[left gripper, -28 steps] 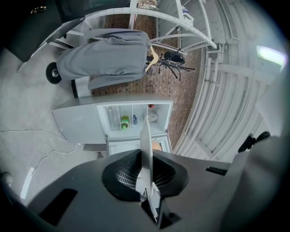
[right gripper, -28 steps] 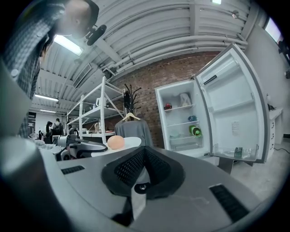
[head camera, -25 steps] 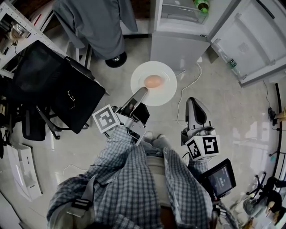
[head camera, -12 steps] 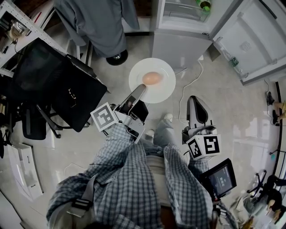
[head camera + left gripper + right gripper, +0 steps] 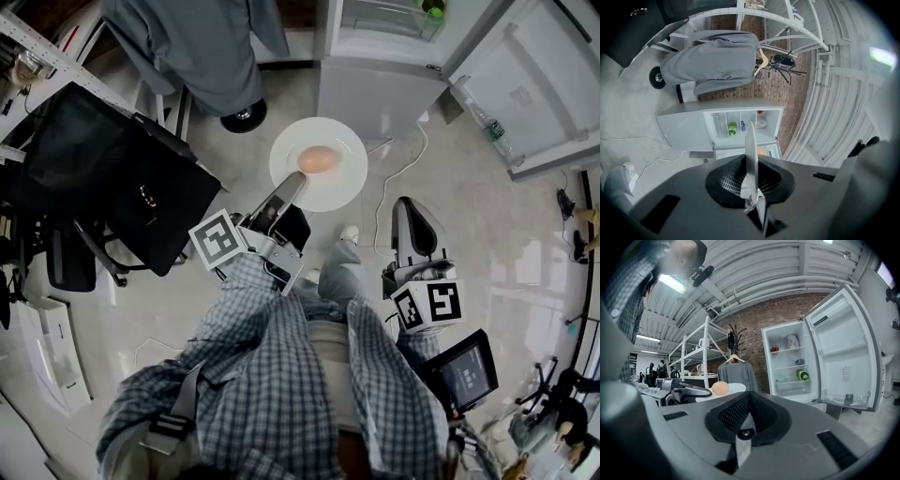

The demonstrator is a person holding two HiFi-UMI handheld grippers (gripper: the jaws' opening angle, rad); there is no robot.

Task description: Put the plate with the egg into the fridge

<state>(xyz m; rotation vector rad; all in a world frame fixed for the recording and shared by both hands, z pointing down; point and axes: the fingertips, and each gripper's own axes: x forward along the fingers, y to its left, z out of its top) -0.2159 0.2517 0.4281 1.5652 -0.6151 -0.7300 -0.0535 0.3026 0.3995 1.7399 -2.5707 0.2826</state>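
A white plate (image 5: pixel 339 178) with a brown egg (image 5: pixel 318 158) on it hangs level over the floor in front of the open fridge (image 5: pixel 375 89). My left gripper (image 5: pixel 292 187) is shut on the plate's near rim. In the left gripper view the plate (image 5: pixel 750 145) stands edge-on between the jaws, with the egg (image 5: pixel 762 151) peeking out behind it and the fridge (image 5: pixel 740 124) ahead. My right gripper (image 5: pixel 410 214) stays to the right of the plate, shut and empty. The right gripper view shows the egg (image 5: pixel 720 387) and the fridge (image 5: pixel 790 364) with its door (image 5: pixel 843 357) swung wide.
A black bag on a chair (image 5: pixel 122 178) stands to the left, and a grey coat (image 5: pixel 202 47) hangs on a wheeled rack beside the fridge. A white cable (image 5: pixel 386 197) lies on the floor. A green bottle (image 5: pixel 802 375) sits on a fridge shelf. The fridge door (image 5: pixel 534 84) juts out at the upper right.
The left gripper and the plate have drifted slightly toward the fridge. The person's foot has stepped forward under the plate. The right gripper has hardly moved.
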